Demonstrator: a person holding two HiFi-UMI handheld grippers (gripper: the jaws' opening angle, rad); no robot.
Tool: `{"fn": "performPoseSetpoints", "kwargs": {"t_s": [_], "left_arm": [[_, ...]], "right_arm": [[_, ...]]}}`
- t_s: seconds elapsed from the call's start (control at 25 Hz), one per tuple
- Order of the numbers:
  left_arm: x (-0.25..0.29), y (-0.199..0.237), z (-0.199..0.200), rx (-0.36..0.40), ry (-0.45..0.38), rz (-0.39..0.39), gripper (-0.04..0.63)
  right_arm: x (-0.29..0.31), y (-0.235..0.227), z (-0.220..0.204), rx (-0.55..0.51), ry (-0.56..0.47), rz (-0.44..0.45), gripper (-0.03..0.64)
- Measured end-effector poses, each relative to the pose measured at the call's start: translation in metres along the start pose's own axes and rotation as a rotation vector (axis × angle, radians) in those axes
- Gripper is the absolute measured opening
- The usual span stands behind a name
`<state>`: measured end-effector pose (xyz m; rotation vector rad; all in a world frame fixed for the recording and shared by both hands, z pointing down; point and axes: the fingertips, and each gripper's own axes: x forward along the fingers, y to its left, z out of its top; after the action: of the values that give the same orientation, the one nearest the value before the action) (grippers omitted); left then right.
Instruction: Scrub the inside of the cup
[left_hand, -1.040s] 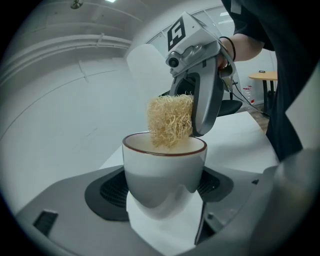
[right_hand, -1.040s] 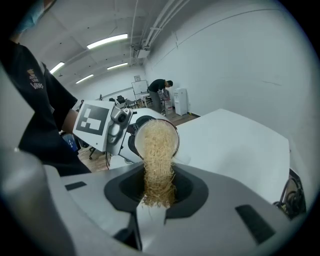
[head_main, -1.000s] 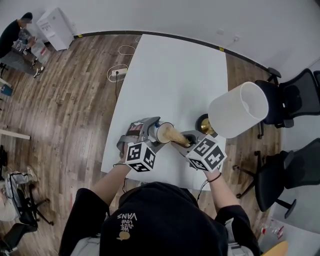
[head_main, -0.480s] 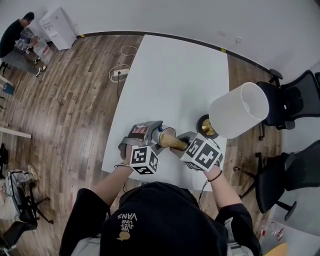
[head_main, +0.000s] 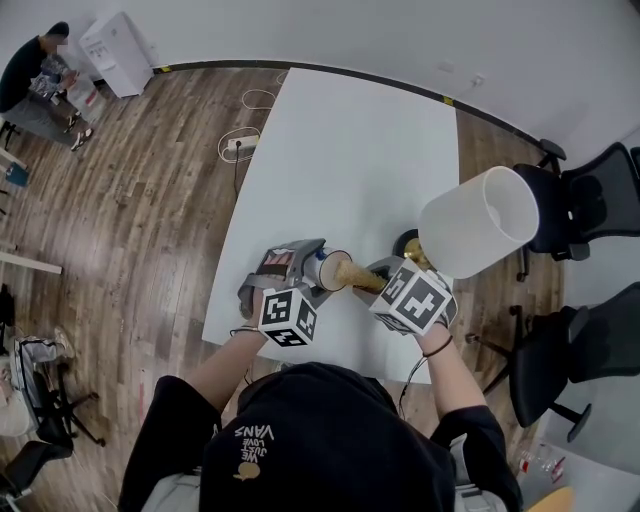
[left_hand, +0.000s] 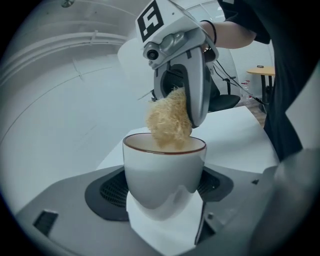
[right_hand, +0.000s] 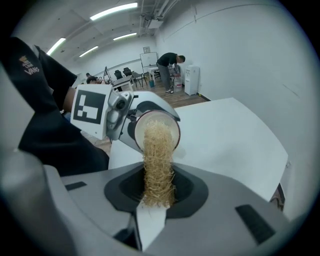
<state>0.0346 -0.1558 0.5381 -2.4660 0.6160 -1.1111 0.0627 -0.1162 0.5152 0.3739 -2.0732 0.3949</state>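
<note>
A white cup (head_main: 322, 268) with a brown rim is tipped on its side above the near edge of the table, its mouth facing right. My left gripper (head_main: 312, 272) is shut on the cup (left_hand: 164, 172). My right gripper (head_main: 378, 279) is shut on a tan loofah scrubber (head_main: 357, 276). The scrubber (left_hand: 169, 120) pokes its tip past the cup's rim into the opening. In the right gripper view the scrubber (right_hand: 158, 165) runs straight from my jaws into the cup (right_hand: 175, 131), which hides its far end.
The white table (head_main: 350, 150) stretches away from me. A lamp with a big white shade (head_main: 478, 220) and brass base (head_main: 408, 250) stands just right of my right gripper. Black office chairs (head_main: 590, 200) stand right. A cable (head_main: 238, 145) lies on the wood floor.
The right gripper pushed the scrubber deeper into the cup, then drew it back a little to the right. The left gripper kept hold of the cup and shifted only slightly.
</note>
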Motion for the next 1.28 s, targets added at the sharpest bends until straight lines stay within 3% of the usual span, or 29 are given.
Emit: {"fn": "performPoseSetpoints", "kwargs": {"t_s": [0.2,0.36,0.68,0.96,1.12,1.28], "left_arm": [[0.003,-0.004,-0.002,0.040,0.016,-0.011,0.397],[0.006,-0.015,0.001,0.093,0.018,-0.030,0.398],[0.004,-0.014,0.004,0.069,0.005,-0.034,0.397],[0.007,-0.012,0.002,0.056,0.013,-0.036,0.398],[0.008,-0.016,-0.001,0.062,0.014,-0.048,0.397],[0.008,-0.020,0.001,0.054,0.007,-0.053,0.397]], "right_arm": [[0.009,0.024,0.003,-0.036,0.026,0.073,0.094],[0.008,0.020,0.014,-0.067,0.017,0.064,0.094],[-0.001,-0.004,0.002,-0.029,0.049,-0.004,0.094],[0.008,0.019,-0.011,-0.035,0.093,0.070,0.093],[0.012,0.031,0.002,-0.033,0.045,0.132,0.094],[0.007,0.018,0.015,-0.022,-0.028,0.101,0.094]]}}
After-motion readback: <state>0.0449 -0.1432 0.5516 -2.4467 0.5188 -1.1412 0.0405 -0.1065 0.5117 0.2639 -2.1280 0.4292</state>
